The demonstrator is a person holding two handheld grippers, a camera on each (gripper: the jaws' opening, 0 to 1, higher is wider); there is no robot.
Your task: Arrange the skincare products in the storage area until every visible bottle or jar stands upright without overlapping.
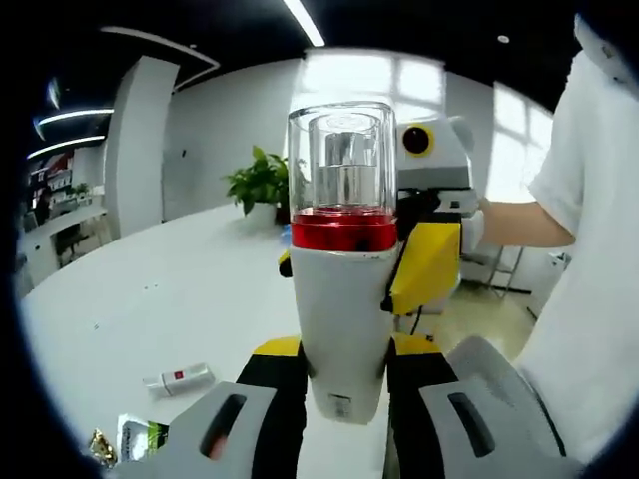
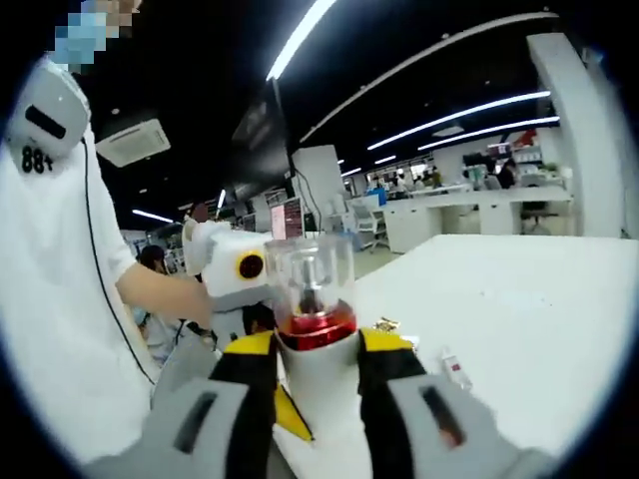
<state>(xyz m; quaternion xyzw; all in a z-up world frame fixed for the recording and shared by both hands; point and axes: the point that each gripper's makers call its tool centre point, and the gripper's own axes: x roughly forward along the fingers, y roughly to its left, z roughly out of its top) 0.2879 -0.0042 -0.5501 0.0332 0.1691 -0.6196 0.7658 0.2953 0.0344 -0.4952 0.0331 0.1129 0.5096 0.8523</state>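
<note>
Both grippers, left (image 1: pixel 344 394) and right (image 2: pixel 318 399), pinch one pump bottle (image 1: pixel 342 299) midair; small tube (image 1: pixel 178 379) lies flat on table (image 1: pixel 170 289), lots left.

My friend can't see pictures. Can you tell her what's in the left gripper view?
A hand-held gripper holds a white bottle with a red band and clear cap upright between its jaws, above a white table. A small white tube lies on the table, a green plant stands farther back, and a person in white is at right.

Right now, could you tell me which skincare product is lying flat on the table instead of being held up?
The small tube with the red mark lies flat on the white table. The bottle with the red band and clear cap is held upright between both grippers.
</note>
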